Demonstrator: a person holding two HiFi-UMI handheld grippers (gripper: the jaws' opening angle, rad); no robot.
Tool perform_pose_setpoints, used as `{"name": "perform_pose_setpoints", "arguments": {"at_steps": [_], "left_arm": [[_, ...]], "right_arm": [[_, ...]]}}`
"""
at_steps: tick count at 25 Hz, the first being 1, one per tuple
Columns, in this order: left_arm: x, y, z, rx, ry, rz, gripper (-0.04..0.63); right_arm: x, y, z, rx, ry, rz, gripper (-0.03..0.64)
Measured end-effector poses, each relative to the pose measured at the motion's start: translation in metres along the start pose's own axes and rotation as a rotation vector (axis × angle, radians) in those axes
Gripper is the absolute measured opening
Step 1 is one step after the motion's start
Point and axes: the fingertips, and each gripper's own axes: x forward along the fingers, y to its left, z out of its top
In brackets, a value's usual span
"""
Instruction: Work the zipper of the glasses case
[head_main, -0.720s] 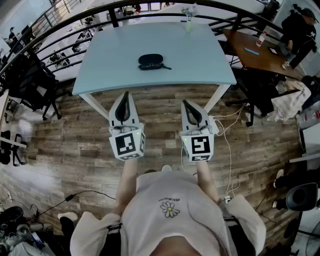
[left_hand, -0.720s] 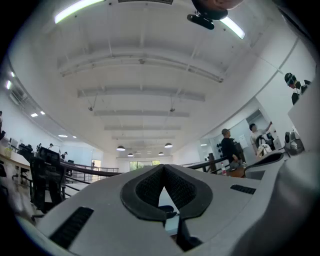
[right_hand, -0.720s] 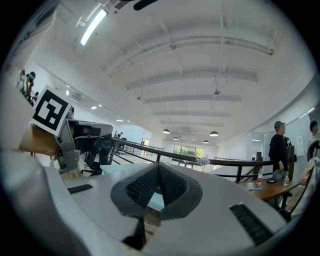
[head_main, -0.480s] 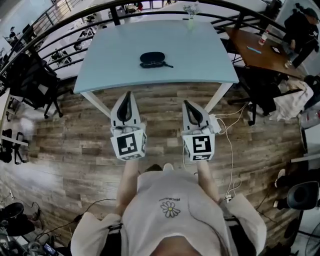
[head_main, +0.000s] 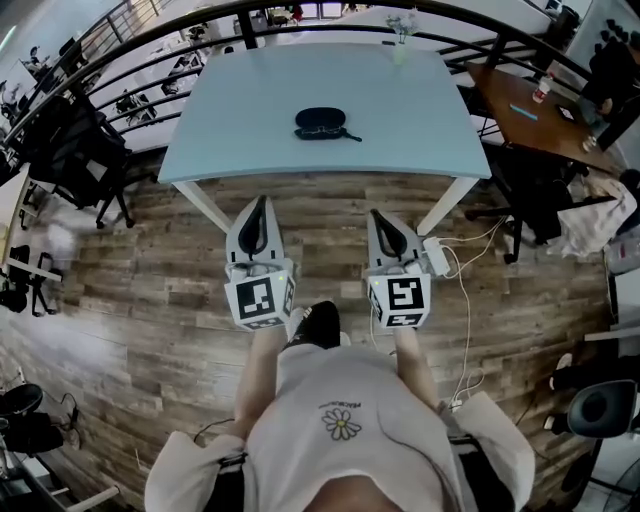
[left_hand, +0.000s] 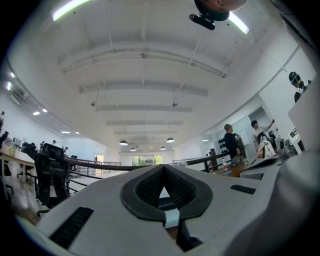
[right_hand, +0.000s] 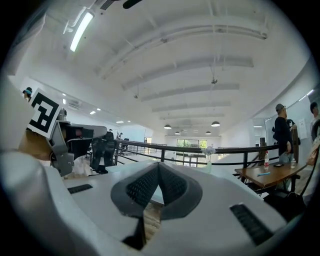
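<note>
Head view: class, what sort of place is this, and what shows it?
Probably an open-plan office: office chairs, a light blue table beside a black railing, and a wooden desk.

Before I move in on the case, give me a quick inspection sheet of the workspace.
Surface: light blue table, holding only two things.
Job's things: black glasses case mid-table, untouched; zipper state too small to tell.
Clutter: small vase at the far edge.
Grippers: left gripper and right gripper both shut, empty, over the wood floor, short of the table.
Cables: white power strip and cable on the floor.
Surroundings: railing, brown table.
</note>
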Motion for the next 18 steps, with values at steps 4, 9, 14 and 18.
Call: {"name": "perform_pose_setpoints", "arguments": {"at_steps": [4, 9, 14, 18], "left_arm": [[0.011, 0.013, -0.011, -0.019, 0.009, 0.016, 0.014], [0.054, 0.025, -0.015, -0.036, -0.010, -0.006, 0.014], [0.121, 0.032, -0.029, -0.064, -0.035, -0.050, 0.014], [0.186, 0.034, -0.046, -0.075, -0.026, -0.097, 0.014]], "right_arm": [[0.014, 0.002, -0.001, -0.006, -0.017, 0.026, 0.008], [0.052, -0.002, -0.001, -0.027, -0.018, 0.051, 0.008], [0.107, -0.019, -0.004, -0.069, -0.009, 0.031, 0.008], [0.161, -0.041, -0.012, -0.061, 0.019, 0.008, 0.008]]}}
